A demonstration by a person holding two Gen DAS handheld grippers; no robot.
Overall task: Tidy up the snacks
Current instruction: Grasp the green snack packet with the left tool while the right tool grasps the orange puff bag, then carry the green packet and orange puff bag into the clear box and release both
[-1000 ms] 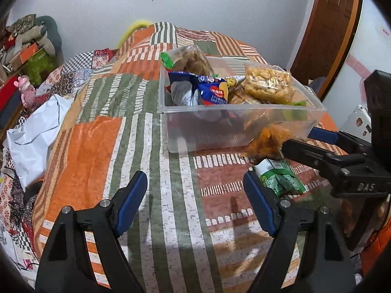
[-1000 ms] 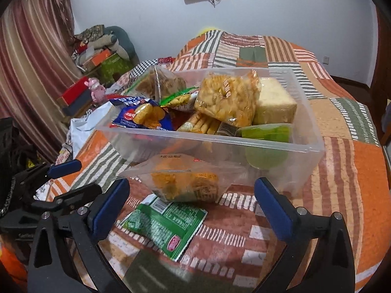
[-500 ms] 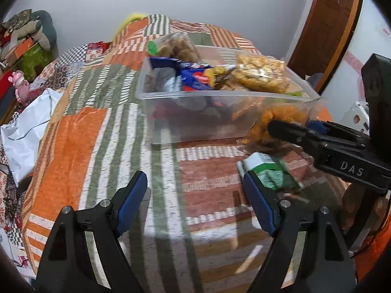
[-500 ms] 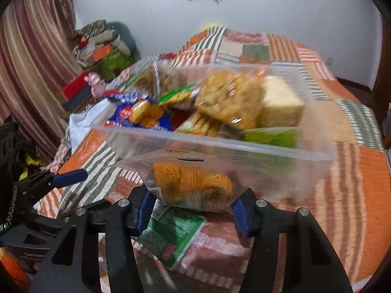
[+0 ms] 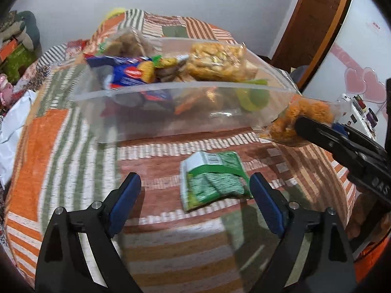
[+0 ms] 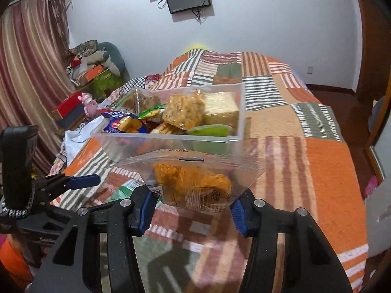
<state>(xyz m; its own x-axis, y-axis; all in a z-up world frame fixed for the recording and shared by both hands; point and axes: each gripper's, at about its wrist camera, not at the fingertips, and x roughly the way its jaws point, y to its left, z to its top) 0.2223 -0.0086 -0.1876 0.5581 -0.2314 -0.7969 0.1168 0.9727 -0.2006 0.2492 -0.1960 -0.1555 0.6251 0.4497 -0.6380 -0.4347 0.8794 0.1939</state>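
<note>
Left wrist view: your left claw (image 5: 194, 195) is spread and opening wider, nothing pinched. The green snack packet (image 5: 213, 179) lies flat on the patchwork bedspread (image 5: 61, 146) between its fingers, apart from both pads. Just beyond it the clear plastic bin (image 5: 156, 112) sits on the bed, packed with snack bags. At the bin's right corner the right claw (image 5: 315, 128) holds a clear bag of orange snacks (image 5: 303, 119) off the bed.

Right wrist view: your right claw (image 6: 191, 208) is pinching that orange snack bag (image 6: 193, 180) by its lower end, jaws closing, pads pressing both sides. Bag is in the air just in front of the bin's near wall (image 6: 168, 144), below the rim. Left claw (image 6: 83, 180) shows at left over the green packet (image 6: 127, 188).
</note>
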